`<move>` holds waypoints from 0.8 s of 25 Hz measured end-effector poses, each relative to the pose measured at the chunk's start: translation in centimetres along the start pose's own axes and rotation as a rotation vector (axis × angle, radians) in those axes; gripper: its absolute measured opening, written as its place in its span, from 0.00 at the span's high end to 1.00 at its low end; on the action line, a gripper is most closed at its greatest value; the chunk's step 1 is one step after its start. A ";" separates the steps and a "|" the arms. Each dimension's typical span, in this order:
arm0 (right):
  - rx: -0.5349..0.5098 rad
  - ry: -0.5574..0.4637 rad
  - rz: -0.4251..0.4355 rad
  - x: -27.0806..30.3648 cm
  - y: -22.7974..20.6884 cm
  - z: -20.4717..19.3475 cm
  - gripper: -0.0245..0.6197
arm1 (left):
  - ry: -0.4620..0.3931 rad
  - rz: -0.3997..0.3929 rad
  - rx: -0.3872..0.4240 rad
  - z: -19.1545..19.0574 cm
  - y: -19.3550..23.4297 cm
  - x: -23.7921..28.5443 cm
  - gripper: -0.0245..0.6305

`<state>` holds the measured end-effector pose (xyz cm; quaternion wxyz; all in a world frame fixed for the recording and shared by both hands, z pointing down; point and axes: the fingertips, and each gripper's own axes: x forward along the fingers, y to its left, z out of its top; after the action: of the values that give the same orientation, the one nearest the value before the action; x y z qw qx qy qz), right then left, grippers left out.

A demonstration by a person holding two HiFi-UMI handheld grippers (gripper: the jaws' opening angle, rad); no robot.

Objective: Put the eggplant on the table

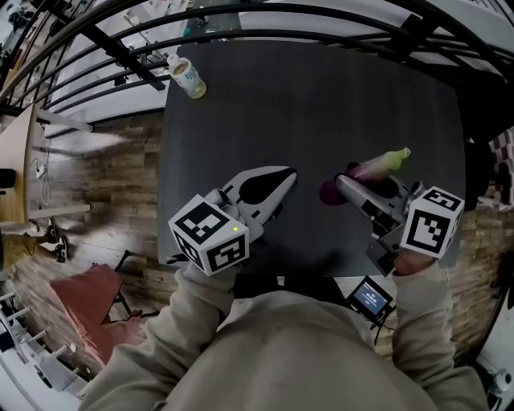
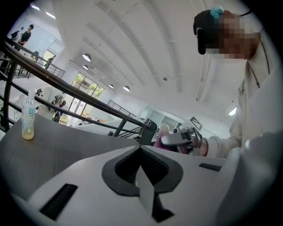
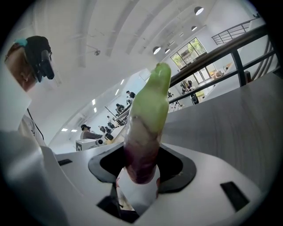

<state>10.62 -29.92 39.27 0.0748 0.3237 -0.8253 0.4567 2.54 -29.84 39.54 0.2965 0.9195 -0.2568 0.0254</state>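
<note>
Pinching the eggplant (image 3: 146, 132) by its dark purple end with the right hand-held gripper (image 1: 360, 186), jaws set wide around it, green tip poking out toward the far right. Held over the middle right of the dark counter (image 1: 321, 96); no telling whether it touches the surface yet.

Probably light and fairly stiff, with a smooth skin apt to slip. Best gripped across the thick purple part, as here, rather than the tapering green end.

Carrying nothing in the left hand-held gripper (image 1: 283, 178), jaws pressed together, left of the eggplant and apart from it.

Far left on the counter, an upright bottle (image 1: 189, 79), well apart. Beyond the far edge, a black railing (image 1: 321, 24). Near right, off the counter's edge, a small screen (image 1: 371, 297). No obstacle seen on the counter just around the eggplant.
</note>
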 end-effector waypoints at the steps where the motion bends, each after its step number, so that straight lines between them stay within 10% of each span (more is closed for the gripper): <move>1: 0.004 0.010 -0.003 0.2 -0.3 -0.5 0.63 | 0.003 0.001 -0.006 -0.5 0.1 0.0 0.96; 20: 0.169 0.165 -0.010 3.4 -5.8 -8.6 0.63 | 0.062 0.036 -0.132 -8.7 2.6 0.2 0.96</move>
<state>9.96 -26.75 49.73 0.1173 0.2944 -0.7732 0.5492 2.34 -26.86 48.16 0.3639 0.8919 -0.2652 0.0420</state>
